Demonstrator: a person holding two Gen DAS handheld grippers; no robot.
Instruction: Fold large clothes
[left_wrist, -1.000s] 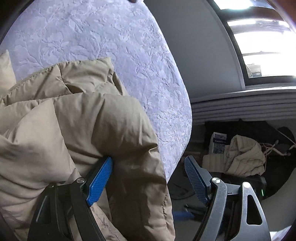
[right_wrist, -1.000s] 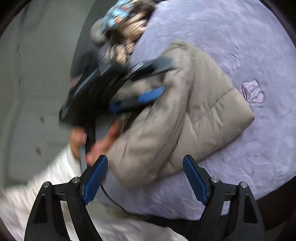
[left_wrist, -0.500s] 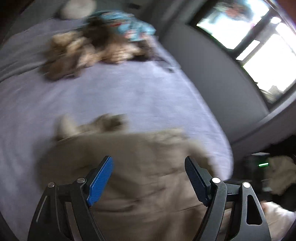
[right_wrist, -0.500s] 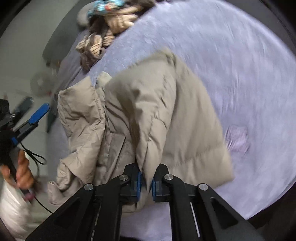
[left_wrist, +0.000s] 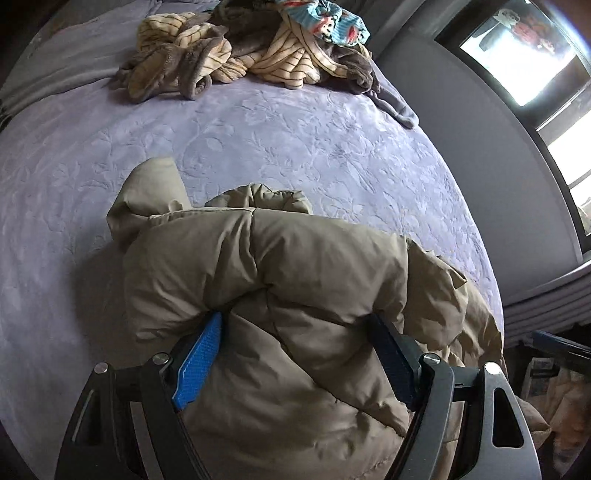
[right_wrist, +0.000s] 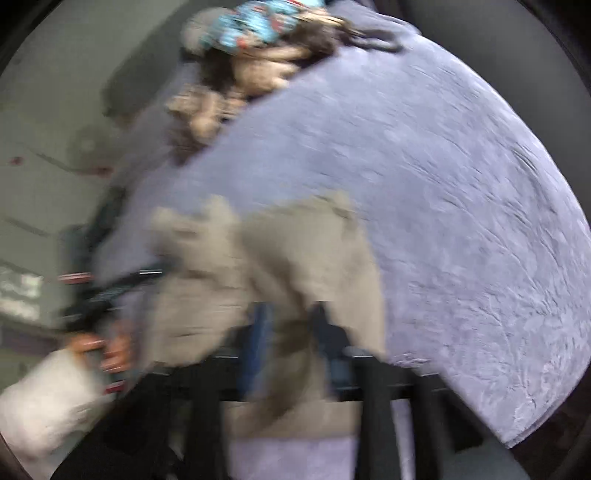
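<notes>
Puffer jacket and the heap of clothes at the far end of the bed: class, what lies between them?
Only bare lilac bedspread lies between the puffer jacket and the heap of clothes; the left wrist view shows it sharply.

Tan puffy quilted jacket (left_wrist: 295, 280) between the tongs, plain, no print. Lavender bedspread with embossed floral pattern (left_wrist: 280, 133) around and beyond it. Far past the tongs: cream fleece with thin dark stripes (left_wrist: 184, 55), grey-brown plush fabric (left_wrist: 347, 62), turquoise printed cloth with red-and-white motifs (left_wrist: 328, 18). Tong pads bright blue (left_wrist: 197, 363), frames black. Left of the right-hand tongs: white sleeve (right_wrist: 48, 398).
</notes>
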